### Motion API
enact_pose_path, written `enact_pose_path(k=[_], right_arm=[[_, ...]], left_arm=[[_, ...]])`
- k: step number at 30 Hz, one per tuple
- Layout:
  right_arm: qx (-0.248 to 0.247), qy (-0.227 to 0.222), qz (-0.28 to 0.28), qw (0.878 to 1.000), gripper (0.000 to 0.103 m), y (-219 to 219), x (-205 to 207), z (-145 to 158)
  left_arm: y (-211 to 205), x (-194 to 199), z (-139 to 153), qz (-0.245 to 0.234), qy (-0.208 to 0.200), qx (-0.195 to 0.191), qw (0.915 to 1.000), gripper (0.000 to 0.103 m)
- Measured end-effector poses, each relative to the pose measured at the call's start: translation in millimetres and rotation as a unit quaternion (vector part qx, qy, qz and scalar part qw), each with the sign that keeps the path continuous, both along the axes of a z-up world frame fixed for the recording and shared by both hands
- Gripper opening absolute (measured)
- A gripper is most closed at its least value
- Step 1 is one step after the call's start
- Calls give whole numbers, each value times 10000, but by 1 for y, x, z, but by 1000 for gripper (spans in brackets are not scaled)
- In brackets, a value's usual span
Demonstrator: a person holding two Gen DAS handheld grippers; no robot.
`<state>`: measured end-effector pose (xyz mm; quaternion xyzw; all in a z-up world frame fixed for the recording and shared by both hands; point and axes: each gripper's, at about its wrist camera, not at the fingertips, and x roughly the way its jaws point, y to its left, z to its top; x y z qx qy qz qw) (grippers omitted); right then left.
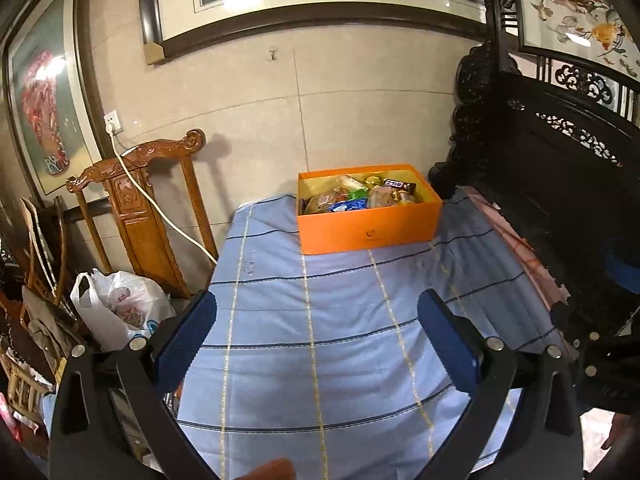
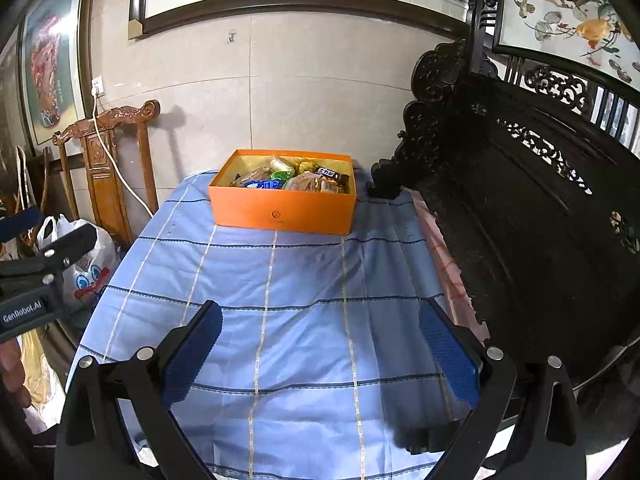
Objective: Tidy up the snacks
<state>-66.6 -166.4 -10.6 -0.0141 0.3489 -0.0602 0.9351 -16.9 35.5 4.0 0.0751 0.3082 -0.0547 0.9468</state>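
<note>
From the left wrist camera, one orange box [image 1: 370, 210] is sitting at the far end of the blue striped cloth [image 1: 340, 340], against the wall. Its snacks [image 1: 360, 194] are lying jumbled, too piled to count. The left gripper [image 1: 316, 312] is hanging spread and empty, well short of the box.

From the right wrist camera, the box [image 2: 282, 204] is again sitting far off; the right gripper [image 2: 320, 320] is gaping wide, gripping nothing. Left of the box, the other gripper [image 2: 44, 256] is showing only in part, cut off at the edge.
</note>
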Motion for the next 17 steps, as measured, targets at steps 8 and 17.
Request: enact_pose_path(k=[8, 17], right_arm=[[58, 110, -32, 9999, 99, -12, -2, -6], [43, 101, -45, 9999, 99, -18, 2, -10]], left_arm=[[-10, -3, -6, -45, -10, -23, 10000, 98], [-13, 11, -19, -31, 307, -76, 9995, 98]])
